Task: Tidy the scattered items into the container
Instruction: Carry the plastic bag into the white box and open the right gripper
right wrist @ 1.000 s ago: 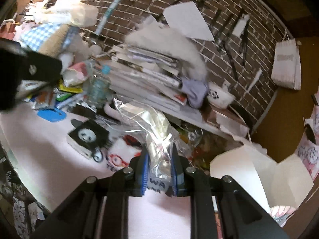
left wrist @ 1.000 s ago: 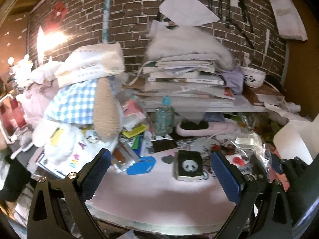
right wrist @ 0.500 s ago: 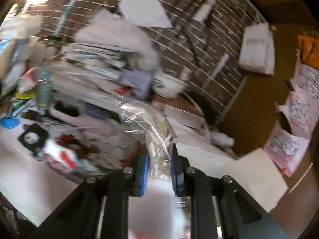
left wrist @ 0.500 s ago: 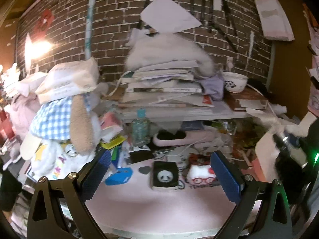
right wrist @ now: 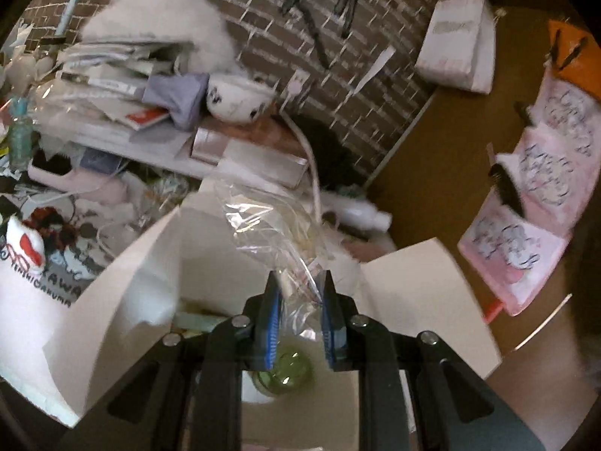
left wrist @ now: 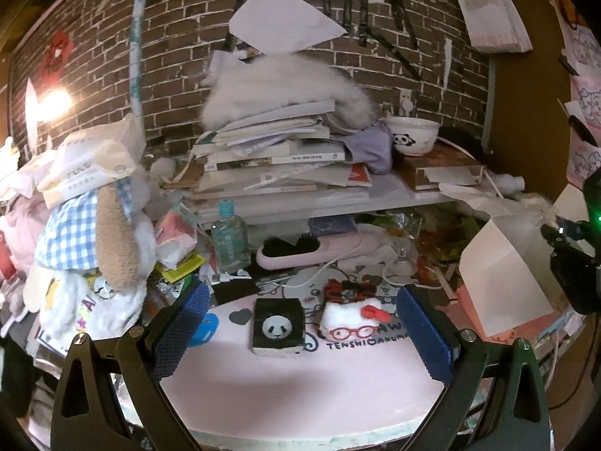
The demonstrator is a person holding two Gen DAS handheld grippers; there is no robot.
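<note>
a crinkled clear plastic bag stands up out of the open white cardboard box, its lower end pinched between blue pads; a green glass piece lies on the box floor. on the pink worktop a black panda-print box lies flat, just beside a white plush with red glasses.

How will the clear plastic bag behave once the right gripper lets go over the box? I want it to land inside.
The clear plastic bag looks thin and crinkled, so probably floppy and light. It rises above the right gripper, so it may flop sideways rather than drop straight. The white box has open flaps under it, which should likely catch it.
</note>
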